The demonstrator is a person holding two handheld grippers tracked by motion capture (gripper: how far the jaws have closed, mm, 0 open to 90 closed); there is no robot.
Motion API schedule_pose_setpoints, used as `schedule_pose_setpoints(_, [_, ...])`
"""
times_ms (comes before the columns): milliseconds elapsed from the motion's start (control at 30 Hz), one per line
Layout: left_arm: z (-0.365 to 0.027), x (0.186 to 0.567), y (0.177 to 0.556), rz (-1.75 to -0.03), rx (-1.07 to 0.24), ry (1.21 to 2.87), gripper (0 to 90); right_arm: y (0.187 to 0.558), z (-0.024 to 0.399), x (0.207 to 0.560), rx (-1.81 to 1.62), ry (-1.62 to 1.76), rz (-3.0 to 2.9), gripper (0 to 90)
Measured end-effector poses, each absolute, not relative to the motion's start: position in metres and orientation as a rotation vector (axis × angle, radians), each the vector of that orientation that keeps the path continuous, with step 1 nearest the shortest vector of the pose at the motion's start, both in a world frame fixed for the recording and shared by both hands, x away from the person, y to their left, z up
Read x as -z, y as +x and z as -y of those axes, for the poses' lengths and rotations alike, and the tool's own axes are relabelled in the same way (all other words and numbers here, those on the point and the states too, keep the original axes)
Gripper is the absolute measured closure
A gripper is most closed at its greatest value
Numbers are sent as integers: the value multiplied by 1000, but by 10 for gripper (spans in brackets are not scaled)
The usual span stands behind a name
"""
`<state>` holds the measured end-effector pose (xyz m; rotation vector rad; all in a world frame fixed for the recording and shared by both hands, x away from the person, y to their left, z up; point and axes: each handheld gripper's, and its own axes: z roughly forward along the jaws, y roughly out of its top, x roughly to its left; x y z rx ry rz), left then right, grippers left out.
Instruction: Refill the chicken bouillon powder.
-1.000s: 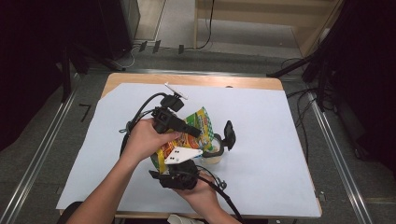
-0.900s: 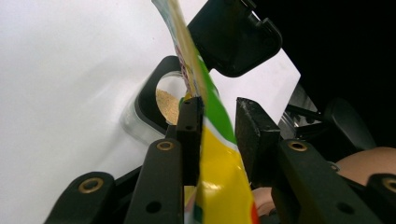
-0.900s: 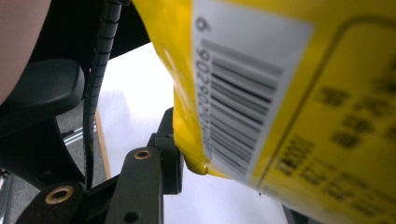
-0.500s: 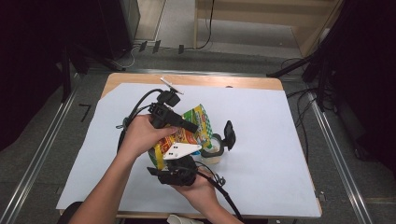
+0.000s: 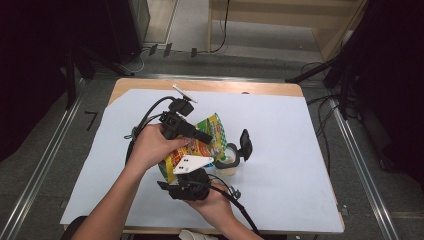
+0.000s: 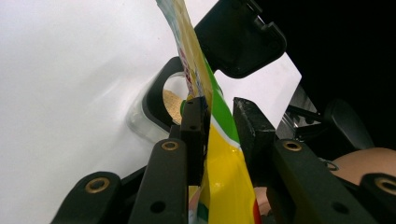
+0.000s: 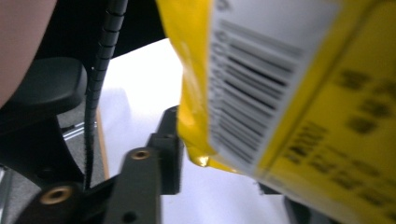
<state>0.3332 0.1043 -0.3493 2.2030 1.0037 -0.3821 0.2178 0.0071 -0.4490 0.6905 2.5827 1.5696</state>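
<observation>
Holding a yellow and green snack bag (image 5: 200, 142) tilted above the white-covered tabletop (image 5: 300, 150), a person works with a pair of tongs in each hand. Seen from the high view, the left tongs (image 5: 202, 136) reach in from the upper left across the bag's upper part, while the right tongs (image 5: 192, 172) come up from the near edge of the tabletop to the bag's lower end, under a white three-cornered plate. Just to the right of the bag, touching or nearly touching it, stands a small clear container (image 5: 227, 159) with a black rim and its black flip lid (image 5: 245, 144) swung open; brownish contents show inside. In the left gripper view, the left tongs (image 6: 219, 116) have the bag (image 6: 219, 158) between them: one pad lies against it, the other stands a little off, so I cannot tell whether the grip is firm. The container (image 6: 163, 105) sits beyond, on the white sheet. In the right gripper view, the bag's back side (image 7: 289, 93), with a barcode, hangs between the right tongs; one pad (image 7: 170, 149) stands apart from it, the other is hidden, so that grip cannot be told either.
</observation>
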Motion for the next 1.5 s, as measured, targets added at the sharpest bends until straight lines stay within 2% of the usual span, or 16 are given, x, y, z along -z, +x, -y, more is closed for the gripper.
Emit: schedule_pose_setpoints(1500, [-98,341,328,-981,327,2222,734,217,-7,447,-1673,780,-2555,650])
